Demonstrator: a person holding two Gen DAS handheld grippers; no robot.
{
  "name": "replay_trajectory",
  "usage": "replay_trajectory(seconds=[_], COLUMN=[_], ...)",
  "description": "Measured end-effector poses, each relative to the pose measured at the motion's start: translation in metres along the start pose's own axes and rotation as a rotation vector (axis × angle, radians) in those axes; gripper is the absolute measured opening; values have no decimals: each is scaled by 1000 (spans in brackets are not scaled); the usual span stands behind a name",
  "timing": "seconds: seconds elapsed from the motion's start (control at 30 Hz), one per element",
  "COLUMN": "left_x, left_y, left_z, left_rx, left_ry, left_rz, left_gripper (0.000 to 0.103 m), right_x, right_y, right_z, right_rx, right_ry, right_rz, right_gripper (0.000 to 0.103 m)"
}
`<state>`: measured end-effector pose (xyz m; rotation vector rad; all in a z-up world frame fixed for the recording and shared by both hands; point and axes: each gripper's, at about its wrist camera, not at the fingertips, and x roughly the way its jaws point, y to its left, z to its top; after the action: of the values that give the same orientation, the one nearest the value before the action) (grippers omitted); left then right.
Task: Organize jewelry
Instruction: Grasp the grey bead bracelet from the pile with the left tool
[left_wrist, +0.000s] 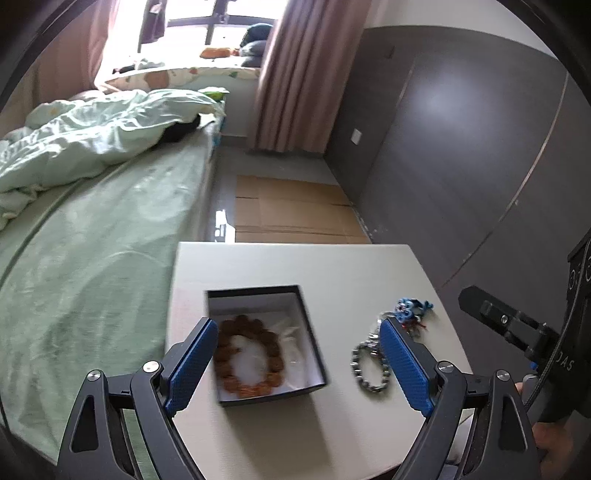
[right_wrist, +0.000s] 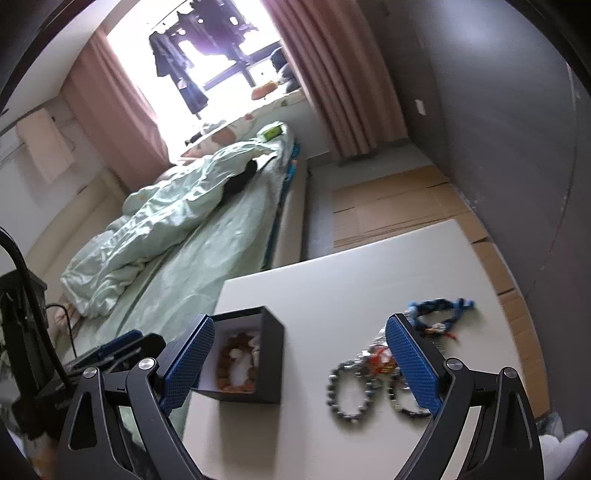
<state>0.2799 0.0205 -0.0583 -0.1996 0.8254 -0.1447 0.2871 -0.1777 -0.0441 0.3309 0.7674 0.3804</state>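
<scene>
A black box (left_wrist: 312, 334) with a white lining stands on the white table (left_wrist: 295, 266); a brown bead bracelet (left_wrist: 251, 354) lies inside it. My left gripper (left_wrist: 295, 363) is open and empty, hovering over the box. Right of the box lie a grey bead bracelet (left_wrist: 369, 365) and a blue braided piece (left_wrist: 412, 310). In the right wrist view the box (right_wrist: 269, 354) holds the brown bracelet (right_wrist: 236, 363); the grey bracelet (right_wrist: 349, 391), a red-and-metal charm (right_wrist: 380, 356) and the blue piece (right_wrist: 439, 310) lie to its right. My right gripper (right_wrist: 301, 363) is open and empty above them.
A bed (left_wrist: 92, 236) with green sheets and a rumpled quilt lies left of the table. Flattened cardboard (left_wrist: 291, 210) covers the floor beyond it. A dark wardrobe wall (left_wrist: 461, 155) runs along the right. The right gripper's body (left_wrist: 517, 328) shows at the table's right edge.
</scene>
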Motion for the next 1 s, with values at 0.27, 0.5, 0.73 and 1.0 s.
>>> replay_trajectory(seconds=[0.27, 0.5, 0.73, 1.0], left_x=[30, 62, 90, 117], left_y=[-43, -74, -98, -96], left_z=[-5, -5, -4, -29], left_rx=[46, 85, 164, 163], left_ry=[45, 107, 172, 267], left_rz=[-52, -83, -93, -93], left_gripper=[90, 90, 84, 55], right_x=[-16, -38, -42, -39], right_y=[-34, -80, -116, -144], right_z=[1, 0, -3, -8], right_rx=[32, 111, 184, 204], right_ry=[-14, -17, -4, 31], right_rz=[-44, -12, -14, -75], right_gripper=[94, 94, 94, 94])
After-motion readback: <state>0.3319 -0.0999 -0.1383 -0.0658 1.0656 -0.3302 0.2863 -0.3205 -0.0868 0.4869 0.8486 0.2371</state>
